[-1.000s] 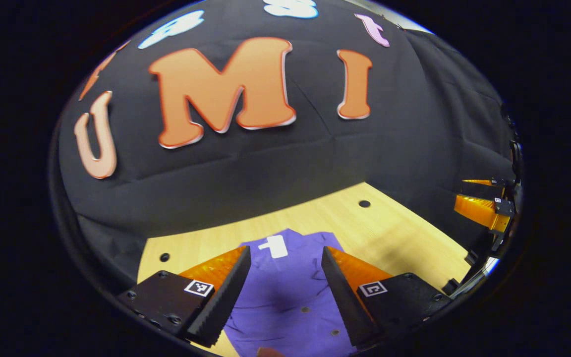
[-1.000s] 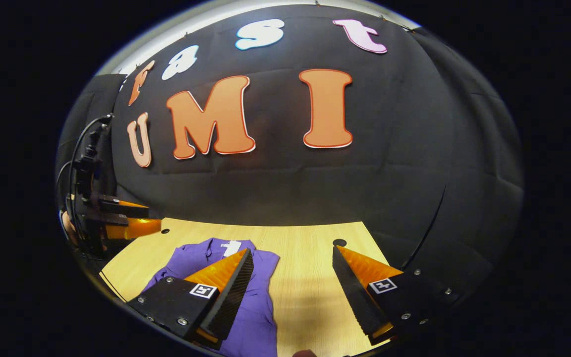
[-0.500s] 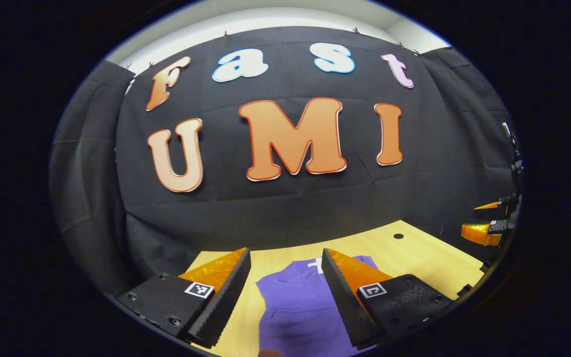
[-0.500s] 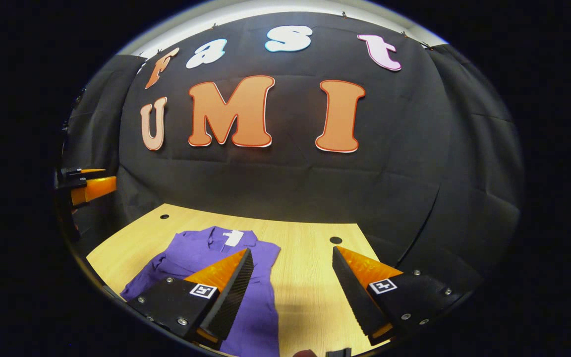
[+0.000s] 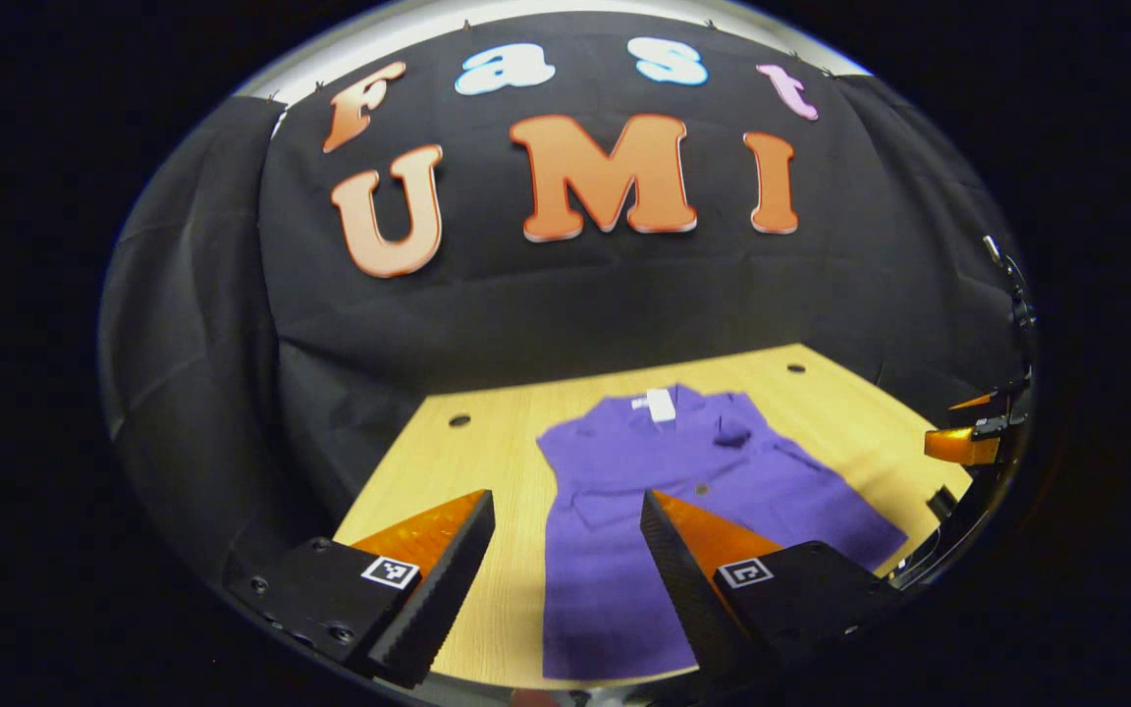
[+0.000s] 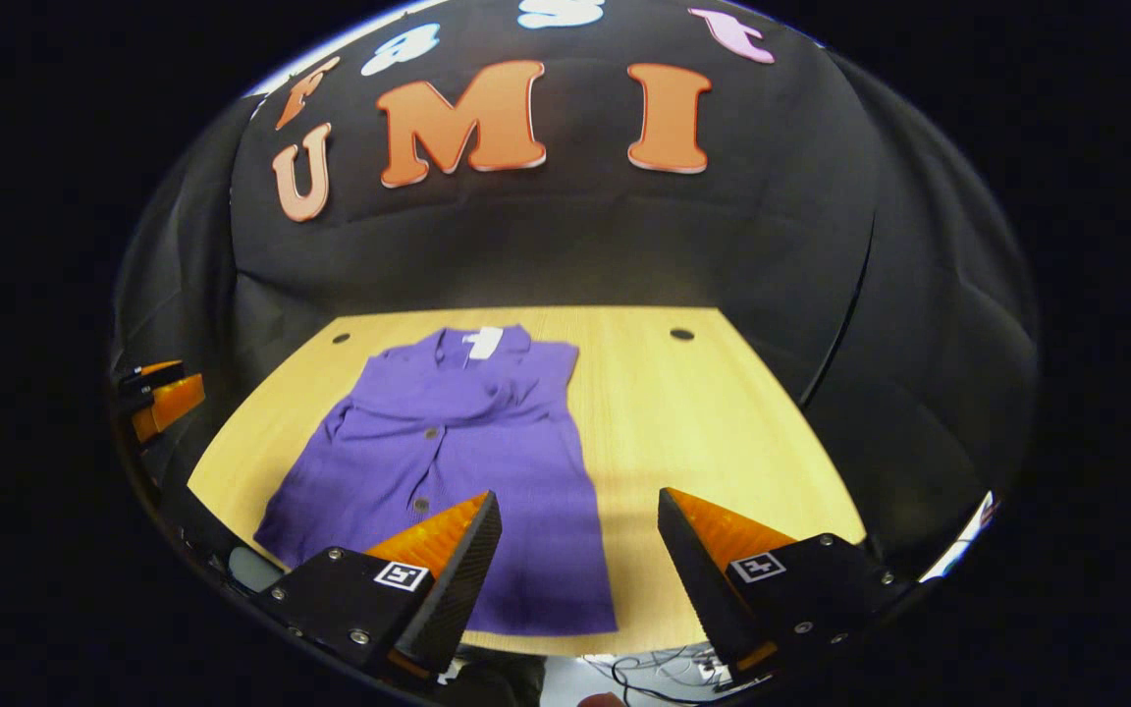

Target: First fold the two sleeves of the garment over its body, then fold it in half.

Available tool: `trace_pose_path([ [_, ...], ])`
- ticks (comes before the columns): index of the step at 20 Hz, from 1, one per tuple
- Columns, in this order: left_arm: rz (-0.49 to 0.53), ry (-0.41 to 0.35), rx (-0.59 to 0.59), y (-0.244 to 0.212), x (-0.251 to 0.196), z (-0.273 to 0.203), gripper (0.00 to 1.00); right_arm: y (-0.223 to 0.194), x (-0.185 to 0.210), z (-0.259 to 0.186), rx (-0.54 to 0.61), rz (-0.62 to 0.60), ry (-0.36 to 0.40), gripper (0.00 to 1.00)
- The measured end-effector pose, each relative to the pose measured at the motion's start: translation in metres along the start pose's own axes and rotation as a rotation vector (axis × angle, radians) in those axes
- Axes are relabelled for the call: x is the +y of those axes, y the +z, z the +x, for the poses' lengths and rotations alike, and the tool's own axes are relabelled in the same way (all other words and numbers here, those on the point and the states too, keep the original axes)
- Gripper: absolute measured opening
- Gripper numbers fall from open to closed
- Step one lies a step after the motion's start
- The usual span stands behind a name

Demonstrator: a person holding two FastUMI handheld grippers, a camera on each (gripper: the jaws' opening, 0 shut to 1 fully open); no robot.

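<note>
The purple buttoned cloth garment [image 6: 448,462] lies flat on the pale wooden bench [image 6: 703,412], sleeves seemingly already folded in. Left tongs [image 5: 565,560] and right tongs [image 6: 575,560] hover wide open, holding nothing. Next, I judge: grip the hem, fold in half.

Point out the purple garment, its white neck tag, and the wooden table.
purple garment [image 6: 448,442]: right gripper view, mid-body near the button line.
white neck tag [image 5: 660,404]: left gripper view, middle of the tag at the collar.
wooden table [image 6: 703,412]: right gripper view, bare top beside the garment.
</note>
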State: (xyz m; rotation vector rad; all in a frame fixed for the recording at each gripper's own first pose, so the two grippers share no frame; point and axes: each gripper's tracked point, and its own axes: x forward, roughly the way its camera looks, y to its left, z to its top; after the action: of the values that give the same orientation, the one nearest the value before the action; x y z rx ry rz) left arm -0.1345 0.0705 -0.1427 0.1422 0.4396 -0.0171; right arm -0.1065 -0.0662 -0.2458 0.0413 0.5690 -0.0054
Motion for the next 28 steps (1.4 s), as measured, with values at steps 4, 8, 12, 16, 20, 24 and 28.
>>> trace_pose_path([
  [4, -0.022, -0.019, 0.173, -0.075, -0.002, 0.009, 0.95, -0.063, 0.001, 0.008, 0.150, 0.032, 0.001, 0.96],
  [8, -0.013, -0.066, 0.334, -0.133, -0.012, 0.021, 0.95, -0.117, -0.003, 0.022, 0.304, 0.023, -0.006, 0.96],
  [12, -0.041, -0.085, 0.500, -0.181, -0.017, 0.044, 0.96, -0.148, -0.002, 0.035, 0.408, 0.008, 0.007, 0.97],
  [16, -0.080, -0.095, 0.669, -0.214, -0.022, 0.057, 0.95, -0.153, -0.001, 0.044, 0.474, -0.003, 0.013, 0.97],
  [20, -0.110, -0.090, 0.820, -0.233, -0.022, 0.057, 0.96, -0.155, 0.004, 0.043, 0.553, -0.028, 0.034, 0.97],
  [24, -0.167, -0.067, 0.892, -0.233, -0.025, 0.061, 0.99, -0.157, 0.011, 0.044, 0.612, -0.069, 0.055, 0.91],
  [28, -0.123, -0.126, 0.958, -0.224, -0.040, 0.076, 0.75, -0.157, 0.027, 0.049, 0.664, -0.111, 0.090, 0.71],
])
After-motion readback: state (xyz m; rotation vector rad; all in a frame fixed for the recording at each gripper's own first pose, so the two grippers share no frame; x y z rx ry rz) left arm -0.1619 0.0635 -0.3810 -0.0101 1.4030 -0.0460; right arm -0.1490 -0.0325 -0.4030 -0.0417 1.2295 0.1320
